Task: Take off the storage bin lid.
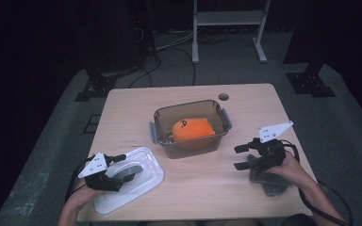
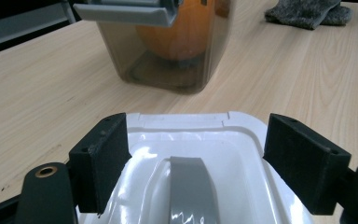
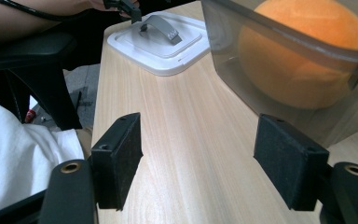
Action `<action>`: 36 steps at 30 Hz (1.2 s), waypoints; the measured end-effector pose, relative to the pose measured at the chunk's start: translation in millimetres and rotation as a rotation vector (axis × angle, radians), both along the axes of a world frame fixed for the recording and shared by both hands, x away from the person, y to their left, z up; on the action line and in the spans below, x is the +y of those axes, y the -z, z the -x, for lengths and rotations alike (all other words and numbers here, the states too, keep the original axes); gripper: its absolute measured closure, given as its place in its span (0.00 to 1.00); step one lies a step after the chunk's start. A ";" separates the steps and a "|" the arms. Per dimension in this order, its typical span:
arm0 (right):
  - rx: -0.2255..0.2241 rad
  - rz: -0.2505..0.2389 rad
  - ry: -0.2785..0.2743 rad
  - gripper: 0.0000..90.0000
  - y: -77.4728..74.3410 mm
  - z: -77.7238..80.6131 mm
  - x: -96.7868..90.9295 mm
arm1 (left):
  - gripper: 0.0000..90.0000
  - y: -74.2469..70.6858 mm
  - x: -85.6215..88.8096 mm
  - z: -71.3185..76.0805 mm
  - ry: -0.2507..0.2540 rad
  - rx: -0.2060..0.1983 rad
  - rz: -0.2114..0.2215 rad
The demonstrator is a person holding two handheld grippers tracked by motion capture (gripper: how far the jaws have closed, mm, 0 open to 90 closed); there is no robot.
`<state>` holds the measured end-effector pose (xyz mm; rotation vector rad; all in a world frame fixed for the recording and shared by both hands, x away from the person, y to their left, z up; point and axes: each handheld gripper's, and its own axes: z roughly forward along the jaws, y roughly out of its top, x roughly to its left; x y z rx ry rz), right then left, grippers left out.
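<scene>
White lid (image 2: 200, 154) with a grey arched handle (image 2: 191, 186) lies nearest the lens in the left gripper view, flat on the bench (image 1: 202, 188) at its near left corner, well apart from the open container (image 1: 190, 127). The left tool (image 1: 118, 167) straddles the handle with its jaws wide; the pads (image 2: 103, 158) stand clear on either side of the handle and press on nothing. In the high view the lid's long axis runs diagonally, from the near left corner up toward the container, and the handle lies along that same line, its top facing upward. The likely fault from here is a closure on the glossy sloped plastic beside the handle rather than on the handle itself, which could let the lid slip or tip on lifting; a grasp near one end of the handle could also swing the lid. A tilted lid could then catch the container's rim or side latch (image 1: 227, 120) instead of seating. The container, translucent brown, stands mid-bench and holds an orange plush toy (image 1: 192, 129) that rises close to the rim, so it may foul the lid. The right tool (image 1: 240, 157) hovers near the container's right side, jaws wide and empty, above a grey cloth (image 1: 268, 181).
</scene>
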<state>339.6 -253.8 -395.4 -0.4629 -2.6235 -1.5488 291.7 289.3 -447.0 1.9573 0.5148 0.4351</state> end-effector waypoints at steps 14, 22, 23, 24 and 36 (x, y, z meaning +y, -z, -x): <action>0.012 -0.007 0.001 0.34 8.5 4.8 -4.4 | 0.34 10.4 6.0 -0.3 -0.012 0.035 -0.049; 0.012 -0.007 0.004 0.34 9.2 5.7 -5.9 | 0.44 11.6 8.2 2.1 -0.015 0.050 -0.067; 0.013 -0.007 0.006 0.34 9.3 5.9 -6.4 | 0.44 11.8 8.3 2.4 -0.016 0.053 -0.070; 0.015 -0.007 0.008 0.34 9.4 6.1 -6.9 | 0.45 12.3 8.4 2.5 -0.014 0.053 -0.071; 0.019 -0.018 0.016 0.34 13.1 7.6 -11.2 | 0.52 16.4 8.9 2.6 -0.013 0.056 -0.114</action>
